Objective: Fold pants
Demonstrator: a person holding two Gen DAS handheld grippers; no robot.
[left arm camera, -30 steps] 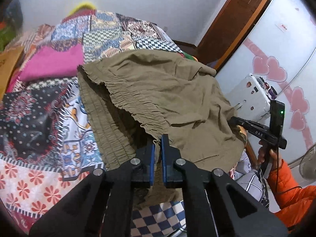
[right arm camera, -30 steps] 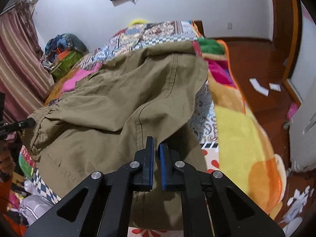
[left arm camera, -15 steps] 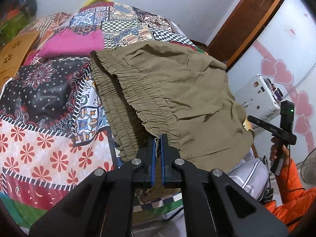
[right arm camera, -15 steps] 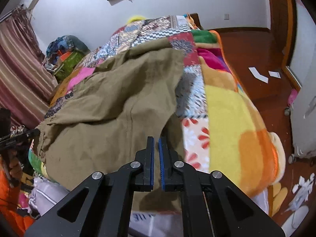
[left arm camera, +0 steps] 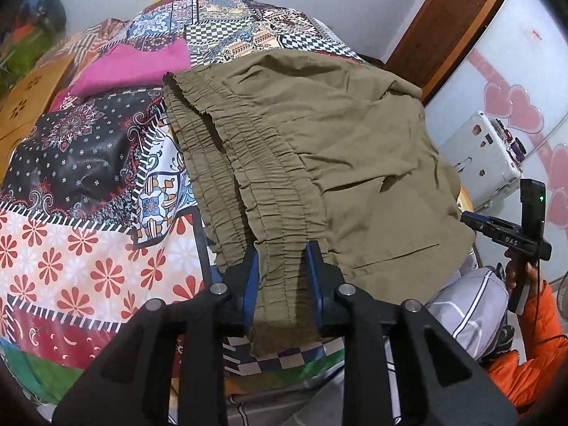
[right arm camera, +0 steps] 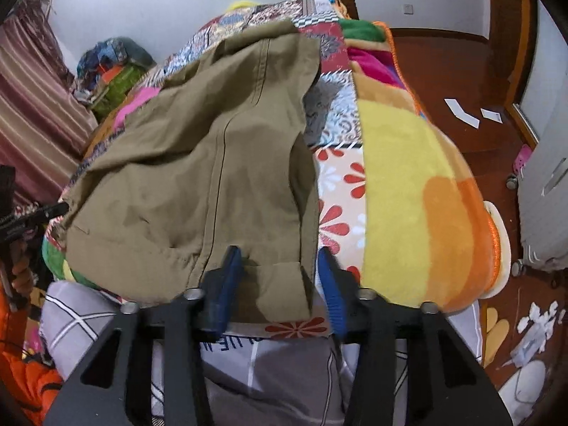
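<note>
Olive-green pants (left arm camera: 319, 135) lie folded across a patchwork quilt (left arm camera: 71, 163) on a bed. Their gathered elastic waistband (left arm camera: 248, 177) runs down to my left gripper (left arm camera: 282, 266). Its jaws are opening; the waistband end lies loosely between the blue pads (left arm camera: 252, 266), which stand clear of it. In the right wrist view the pants (right arm camera: 198, 163) reach the near edge of the bed. My right gripper (right arm camera: 278, 273) is also opening, with the hemmed corner of the cloth lying slack between its separated pads.
A pink cloth (left arm camera: 142, 67) lies on the quilt beyond the waistband. A yellow and orange blanket (right arm camera: 408, 184) covers the bed's right side. Grey-white bedding (right arm camera: 284, 372) hangs below the bed edge. Paper scraps (right arm camera: 461, 113) lie on the wooden floor. A white case (left arm camera: 482, 156) stands by the wall.
Both grippers came down toward the bed's near edge with the pants, then went from shut on the cloth to parted. The pants now rest flat on the quilt.
</note>
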